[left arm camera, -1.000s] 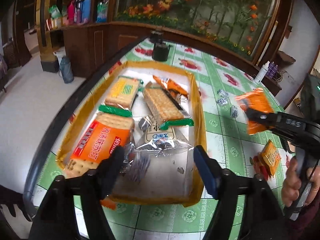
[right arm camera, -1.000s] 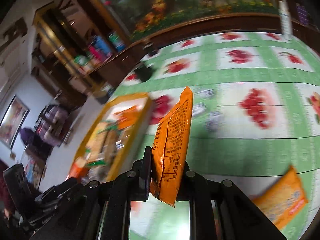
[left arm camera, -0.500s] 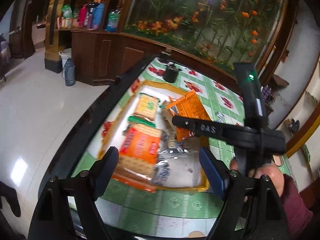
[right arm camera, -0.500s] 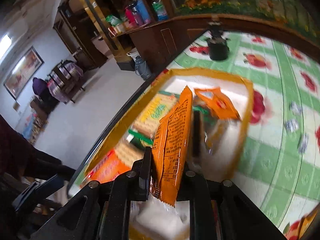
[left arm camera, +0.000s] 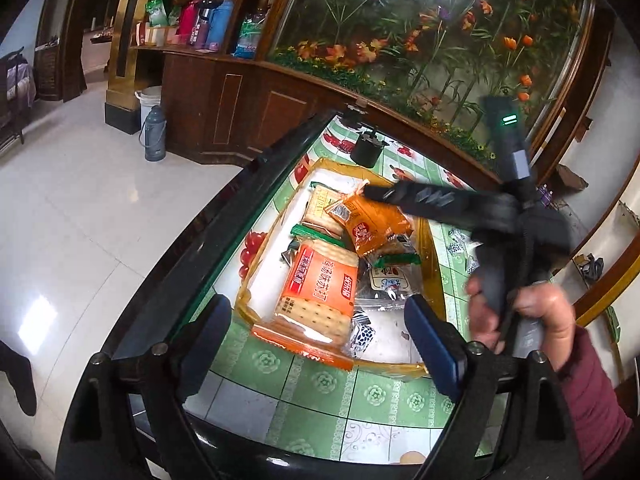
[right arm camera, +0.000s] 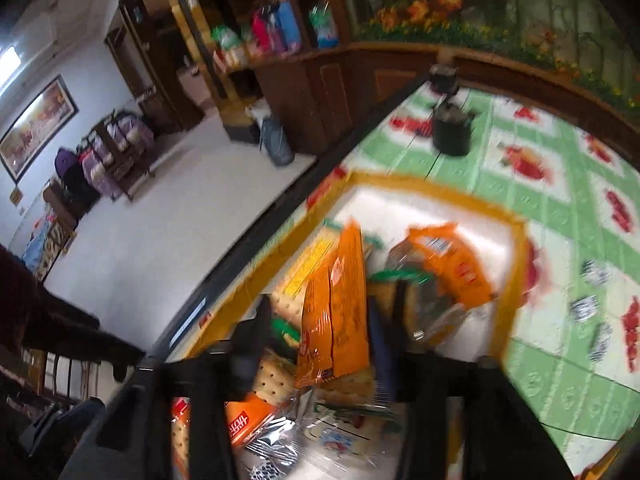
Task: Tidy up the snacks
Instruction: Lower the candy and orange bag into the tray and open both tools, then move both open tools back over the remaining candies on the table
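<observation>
A yellow-rimmed tray [left arm camera: 438,272] [right arm camera: 432,191] holds a pile of cracker and snack packs. My right gripper [right arm camera: 324,320] hangs over it with its jaws opening. An orange snack packet [right arm camera: 336,300] stands on edge between its fingers, with a gap on its left side. In the left wrist view the right gripper [left arm camera: 374,191] reaches in from the right, and an orange packet [left arm camera: 372,226] rests on the pile just under its tips. My left gripper [left arm camera: 320,340] hovers at the tray's near end, jaws opening, nothing between them.
A large cracker pack with an orange label [left arm camera: 320,284] overhangs the tray's near rim. A black cup [left arm camera: 368,152] [right arm camera: 452,132] stands beyond the far rim. Small black-and-white candies [left arm camera: 456,248] lie on the green tablecloth at right. The table's black edge [left arm camera: 224,224] runs along the left.
The right gripper carried the orange packet from over the table to above the tray and its jaws parted around it. The left gripper drew back from the tray and opened wider.
</observation>
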`<action>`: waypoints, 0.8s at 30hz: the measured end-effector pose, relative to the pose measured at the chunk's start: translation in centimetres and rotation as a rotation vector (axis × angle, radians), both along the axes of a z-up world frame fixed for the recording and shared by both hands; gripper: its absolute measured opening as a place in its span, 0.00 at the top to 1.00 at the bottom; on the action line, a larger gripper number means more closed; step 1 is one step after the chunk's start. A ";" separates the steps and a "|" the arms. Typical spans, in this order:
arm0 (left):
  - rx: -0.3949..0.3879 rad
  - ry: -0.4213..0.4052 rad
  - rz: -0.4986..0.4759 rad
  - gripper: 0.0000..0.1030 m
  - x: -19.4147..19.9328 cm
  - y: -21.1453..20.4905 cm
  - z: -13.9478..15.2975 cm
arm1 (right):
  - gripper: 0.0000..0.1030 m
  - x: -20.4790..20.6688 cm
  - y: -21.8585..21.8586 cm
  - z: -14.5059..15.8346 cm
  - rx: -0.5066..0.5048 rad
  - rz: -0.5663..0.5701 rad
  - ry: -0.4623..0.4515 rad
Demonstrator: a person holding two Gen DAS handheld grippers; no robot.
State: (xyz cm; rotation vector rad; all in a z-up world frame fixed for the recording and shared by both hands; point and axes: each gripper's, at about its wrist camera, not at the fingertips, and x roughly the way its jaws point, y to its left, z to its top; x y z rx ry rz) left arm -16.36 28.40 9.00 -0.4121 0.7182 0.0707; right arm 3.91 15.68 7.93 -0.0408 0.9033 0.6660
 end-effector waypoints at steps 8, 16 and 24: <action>0.080 0.008 -0.025 0.14 -0.4 -2.6 0.4 | 0.39 -1.4 -7.6 3.2 0.103 -0.119 -0.021; 0.272 0.031 -0.055 0.14 -0.2 -7.6 0.7 | 0.36 -3.9 -16.4 1.3 0.097 -0.244 -0.001; 0.450 0.063 -0.109 0.14 -0.1 -12.5 0.4 | 0.36 -7.1 -21.3 -1.0 0.068 -0.302 0.018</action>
